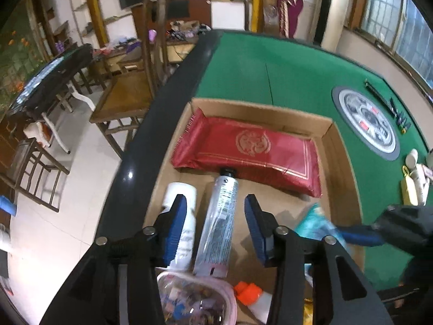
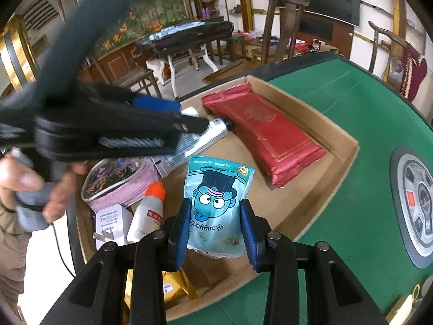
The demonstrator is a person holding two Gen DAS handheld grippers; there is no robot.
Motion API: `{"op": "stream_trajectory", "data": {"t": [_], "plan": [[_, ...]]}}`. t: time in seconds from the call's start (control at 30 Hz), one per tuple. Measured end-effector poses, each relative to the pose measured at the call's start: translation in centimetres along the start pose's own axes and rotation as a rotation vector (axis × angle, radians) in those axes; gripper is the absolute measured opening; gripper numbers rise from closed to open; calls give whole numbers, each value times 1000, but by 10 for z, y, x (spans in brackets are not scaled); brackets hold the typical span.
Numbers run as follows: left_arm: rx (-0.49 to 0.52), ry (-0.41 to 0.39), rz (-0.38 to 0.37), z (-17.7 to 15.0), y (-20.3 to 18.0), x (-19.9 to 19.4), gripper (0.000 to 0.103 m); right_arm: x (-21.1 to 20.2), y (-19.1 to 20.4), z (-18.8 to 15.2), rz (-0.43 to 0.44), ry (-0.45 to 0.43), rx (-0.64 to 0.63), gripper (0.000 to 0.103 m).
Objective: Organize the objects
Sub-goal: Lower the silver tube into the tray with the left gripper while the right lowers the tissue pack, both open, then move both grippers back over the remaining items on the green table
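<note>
Now the left tool (image 1: 215, 223), unclenched, straddles the tube (image 1: 217, 224): lift clear; the right tool (image 2: 213, 230), grasping the pouch (image 2: 217, 205), sets it beside.

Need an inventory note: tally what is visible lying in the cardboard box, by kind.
Sealed packets: 2, red packet, blue cartoon pouch
Tubes: 1, silver tube
Bottles: 2, white bottle, orange-capped bottle
Pouches: 1, pink zip pouch
Chargers: 1, white plug adapter
Total: 7
</note>
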State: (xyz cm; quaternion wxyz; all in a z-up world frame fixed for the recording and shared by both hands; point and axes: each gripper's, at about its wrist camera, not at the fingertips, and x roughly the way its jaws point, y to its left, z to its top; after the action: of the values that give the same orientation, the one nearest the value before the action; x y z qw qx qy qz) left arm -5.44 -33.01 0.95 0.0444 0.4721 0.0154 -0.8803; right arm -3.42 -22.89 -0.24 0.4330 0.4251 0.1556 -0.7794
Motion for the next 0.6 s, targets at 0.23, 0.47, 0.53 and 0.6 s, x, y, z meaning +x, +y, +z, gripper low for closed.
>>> {"op": "stream_trajectory", "data": {"t": [0.23, 0.47, 0.53, 0.6], "plan": [[-77, -107, 8, -19, 2, -57, 62, 24, 14, 10, 37, 5, -18, 39], [-221, -128, -55, -40, 20, -84, 64, 28, 4, 7, 106, -36, 33, 48], [-246, -145, -49, -45, 24, -92, 64, 24, -2, 4, 113, -53, 60, 49], [-258, -154, -46, -49, 25, -96, 67, 13, -8, 3, 112, -78, 79, 55]]}}
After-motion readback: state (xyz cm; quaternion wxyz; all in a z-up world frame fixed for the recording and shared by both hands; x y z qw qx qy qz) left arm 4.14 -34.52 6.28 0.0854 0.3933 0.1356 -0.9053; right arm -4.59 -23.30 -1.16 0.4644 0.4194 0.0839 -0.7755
